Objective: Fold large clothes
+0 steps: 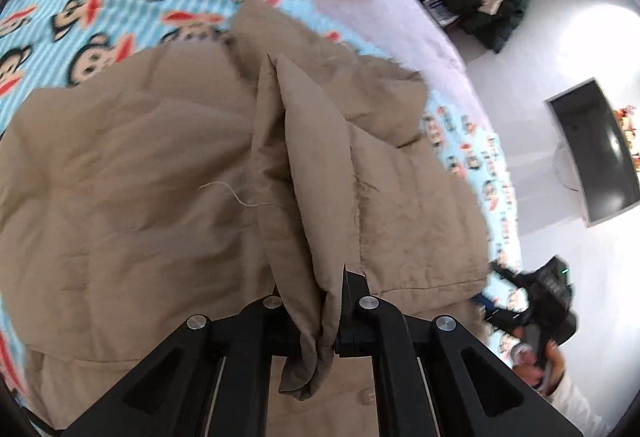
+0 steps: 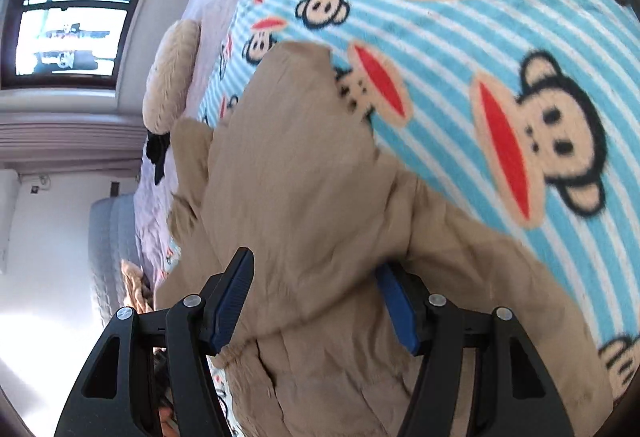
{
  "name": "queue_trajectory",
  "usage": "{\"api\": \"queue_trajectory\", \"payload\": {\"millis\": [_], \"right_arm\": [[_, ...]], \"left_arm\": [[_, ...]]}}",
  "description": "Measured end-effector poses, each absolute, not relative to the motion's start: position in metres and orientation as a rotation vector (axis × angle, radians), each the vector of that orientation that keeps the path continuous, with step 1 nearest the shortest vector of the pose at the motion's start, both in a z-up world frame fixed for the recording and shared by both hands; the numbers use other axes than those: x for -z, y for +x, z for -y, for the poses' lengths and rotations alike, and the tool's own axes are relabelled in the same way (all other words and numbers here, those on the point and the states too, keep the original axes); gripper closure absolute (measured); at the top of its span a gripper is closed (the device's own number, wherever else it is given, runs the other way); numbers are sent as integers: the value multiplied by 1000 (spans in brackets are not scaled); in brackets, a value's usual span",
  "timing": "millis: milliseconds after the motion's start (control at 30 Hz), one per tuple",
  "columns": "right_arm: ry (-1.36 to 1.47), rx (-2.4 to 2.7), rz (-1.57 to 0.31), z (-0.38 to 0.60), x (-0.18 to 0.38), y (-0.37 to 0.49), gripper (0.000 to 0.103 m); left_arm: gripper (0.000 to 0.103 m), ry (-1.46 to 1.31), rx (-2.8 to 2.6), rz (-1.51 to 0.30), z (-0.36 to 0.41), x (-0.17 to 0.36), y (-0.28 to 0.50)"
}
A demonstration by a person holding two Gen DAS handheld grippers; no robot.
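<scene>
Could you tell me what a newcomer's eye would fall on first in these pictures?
A tan puffer jacket sprawls over the bed's blue striped monkey-print blanket. The left gripper is shut on a bunched fold of it, while the right gripper's blue-padded jaws stand open around a sleeve.

The right gripper [image 2: 316,301] spreads its blue-padded fingers [image 2: 234,301] around a bunched tan padded fabric jacket [image 2: 304,189] lying on a blue-striped monkey-print fleece blanket [image 2: 460,49].

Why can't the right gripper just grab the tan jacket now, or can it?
Probably yes. The right gripper stands open with a fold of the tan jacket already between its blue pads, nothing blocking. The left gripper is already pinching another fold.
</scene>
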State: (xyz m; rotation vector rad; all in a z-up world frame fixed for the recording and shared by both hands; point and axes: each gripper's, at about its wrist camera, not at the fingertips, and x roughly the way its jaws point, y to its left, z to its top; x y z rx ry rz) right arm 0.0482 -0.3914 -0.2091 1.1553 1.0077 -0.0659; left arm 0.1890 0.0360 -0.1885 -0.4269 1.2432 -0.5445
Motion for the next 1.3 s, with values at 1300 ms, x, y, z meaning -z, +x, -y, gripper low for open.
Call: {"api": "queue_trajectory", "payload": {"millis": [1300], "right_arm": [[681,105,-1130,406,221,127,87]], "left_arm": [[81,-111,324,-1187,-24,217,204]]}}
